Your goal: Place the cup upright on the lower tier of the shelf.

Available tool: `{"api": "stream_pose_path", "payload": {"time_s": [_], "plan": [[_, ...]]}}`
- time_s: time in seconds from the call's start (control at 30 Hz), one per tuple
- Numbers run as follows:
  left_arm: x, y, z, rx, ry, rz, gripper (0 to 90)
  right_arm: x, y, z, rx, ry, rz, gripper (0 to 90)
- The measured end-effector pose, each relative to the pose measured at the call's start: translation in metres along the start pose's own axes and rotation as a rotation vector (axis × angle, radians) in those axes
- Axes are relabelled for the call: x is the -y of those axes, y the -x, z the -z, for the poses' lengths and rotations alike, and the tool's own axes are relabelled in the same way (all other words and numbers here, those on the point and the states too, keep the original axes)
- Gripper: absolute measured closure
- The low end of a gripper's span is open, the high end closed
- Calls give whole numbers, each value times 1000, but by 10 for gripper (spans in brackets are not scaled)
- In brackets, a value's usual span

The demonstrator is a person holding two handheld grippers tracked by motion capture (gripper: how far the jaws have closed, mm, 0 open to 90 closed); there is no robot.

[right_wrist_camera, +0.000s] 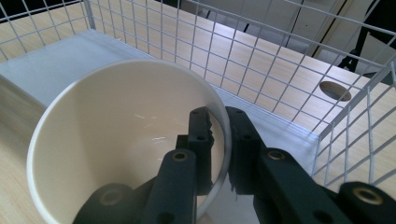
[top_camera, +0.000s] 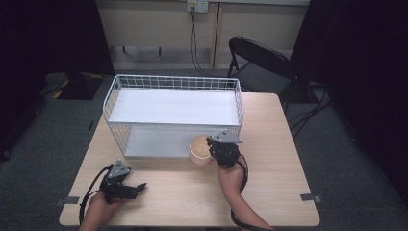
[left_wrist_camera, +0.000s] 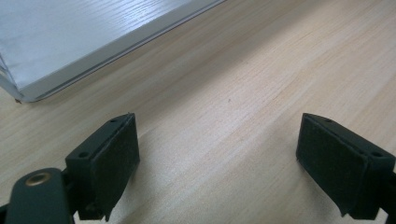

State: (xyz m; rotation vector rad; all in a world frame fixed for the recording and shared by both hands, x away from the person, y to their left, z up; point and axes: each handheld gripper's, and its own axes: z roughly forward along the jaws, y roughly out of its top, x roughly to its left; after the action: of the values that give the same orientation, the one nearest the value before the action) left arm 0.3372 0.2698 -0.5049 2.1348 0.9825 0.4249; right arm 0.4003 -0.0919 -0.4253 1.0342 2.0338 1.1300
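A cream bowl sits at the front right corner of the white wire shelf rack, by its lower shelf. My right gripper is shut on the bowl's rim; in the right gripper view one jaw is inside the bowl and the other outside, pinching the wall at my right gripper. My left gripper rests low over the bare table near the front left, jaws wide apart. In the left gripper view my left gripper stands open with only wood grain between its pads.
The rack stands across the middle of the wooden table, with a solid upper shelf and a lower shelf. A black folding chair stands behind the table's far right. A cable hole shows in the tabletop beyond the mesh.
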Motion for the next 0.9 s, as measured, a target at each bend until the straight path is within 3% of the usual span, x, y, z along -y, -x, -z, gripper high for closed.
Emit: {"api": "stream_pose_path", "payload": {"time_s": [0.4, 0.9], "plan": [[0, 0, 0, -1, 0, -1, 128, -6, -3, -9, 16, 19, 10, 817], [0, 0, 0, 0, 0, 0, 128, -6, -6, -21, 83, 32, 29, 817]]}}
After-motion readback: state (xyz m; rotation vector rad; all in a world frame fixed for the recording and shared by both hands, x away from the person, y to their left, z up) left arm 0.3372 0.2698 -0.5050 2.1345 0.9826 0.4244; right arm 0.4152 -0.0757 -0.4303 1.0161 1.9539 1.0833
